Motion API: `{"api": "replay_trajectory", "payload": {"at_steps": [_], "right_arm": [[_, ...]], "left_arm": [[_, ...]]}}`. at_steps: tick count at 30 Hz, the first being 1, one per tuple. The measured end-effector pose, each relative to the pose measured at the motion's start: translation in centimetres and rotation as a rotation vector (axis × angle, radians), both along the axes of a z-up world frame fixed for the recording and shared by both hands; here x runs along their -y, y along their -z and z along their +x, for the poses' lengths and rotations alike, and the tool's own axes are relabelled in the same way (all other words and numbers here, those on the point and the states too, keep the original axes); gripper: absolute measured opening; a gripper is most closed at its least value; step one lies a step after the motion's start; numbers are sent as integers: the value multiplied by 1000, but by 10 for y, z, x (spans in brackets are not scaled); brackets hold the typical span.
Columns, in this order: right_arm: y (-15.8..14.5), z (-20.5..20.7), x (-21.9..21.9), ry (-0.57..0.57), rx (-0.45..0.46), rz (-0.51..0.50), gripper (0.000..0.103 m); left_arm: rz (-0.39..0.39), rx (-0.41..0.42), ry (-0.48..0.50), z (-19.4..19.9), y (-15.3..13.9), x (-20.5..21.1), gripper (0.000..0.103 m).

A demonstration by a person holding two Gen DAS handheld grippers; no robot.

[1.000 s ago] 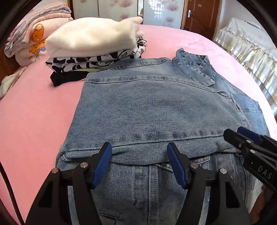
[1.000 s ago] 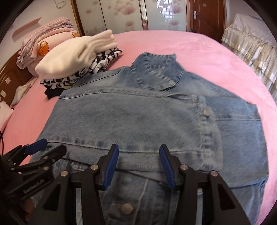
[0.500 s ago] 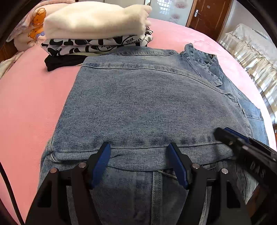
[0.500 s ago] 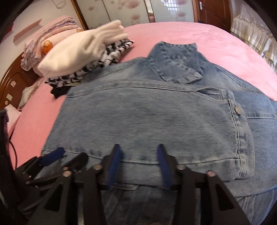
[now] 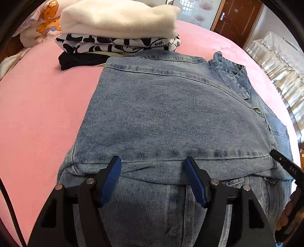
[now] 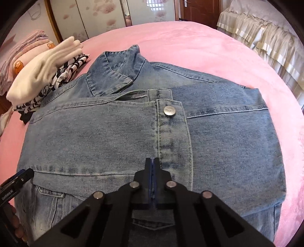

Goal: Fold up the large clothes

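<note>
A blue denim jacket (image 5: 171, 114) lies folded on the pink bed, collar (image 6: 114, 72) at the far end and a metal button (image 6: 169, 110) on its placket. My left gripper (image 5: 152, 161) is open, its blue pads standing either side of the folded layer's near hem without pressing it. My right gripper (image 6: 152, 165) is shut, pads together, tips low over the denim just left of the placket; I see no cloth between them. Each gripper shows in the other's view: the right gripper (image 5: 281, 161) at the hem's right end, the left gripper (image 6: 20, 176) at its left end.
A stack of folded clothes (image 5: 117, 24), cream on top of black-and-white print, sits on the pink bed (image 5: 38, 106) touching the jacket's far left corner. Pillows (image 6: 22, 49) lie behind it. A frilled cover (image 6: 266, 28) and a wooden door (image 5: 239, 17) stand beyond the bed.
The right gripper's jaws closed fully while it slid right along the hem toward the button placket. The left gripper stayed open and came lower and closer to the hem.
</note>
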State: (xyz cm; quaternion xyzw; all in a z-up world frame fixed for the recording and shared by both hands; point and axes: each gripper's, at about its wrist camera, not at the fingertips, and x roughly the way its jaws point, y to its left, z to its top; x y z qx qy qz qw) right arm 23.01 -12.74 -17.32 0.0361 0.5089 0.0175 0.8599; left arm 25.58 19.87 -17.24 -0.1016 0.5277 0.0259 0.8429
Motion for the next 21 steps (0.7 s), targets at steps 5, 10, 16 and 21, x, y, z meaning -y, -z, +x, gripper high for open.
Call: {"api": "replay_trajectory", "payload": {"at_steps": [5, 10, 16, 21], "right_arm": [[-9, -12, -1, -7, 7, 42, 5], [-28, -35, 2, 9, 32, 64, 5], [-56, -71, -1, -4, 74, 37, 5], [-79, -108, 2, -16, 118, 10, 10]], "left_arm": [[-11, -16, -28, -10, -13, -6, 67], [-22, 3, -42, -35, -36, -9, 67], [15, 45, -25, -75, -67, -7, 67], [37, 97, -24, -115, -96, -9, 67]]}}
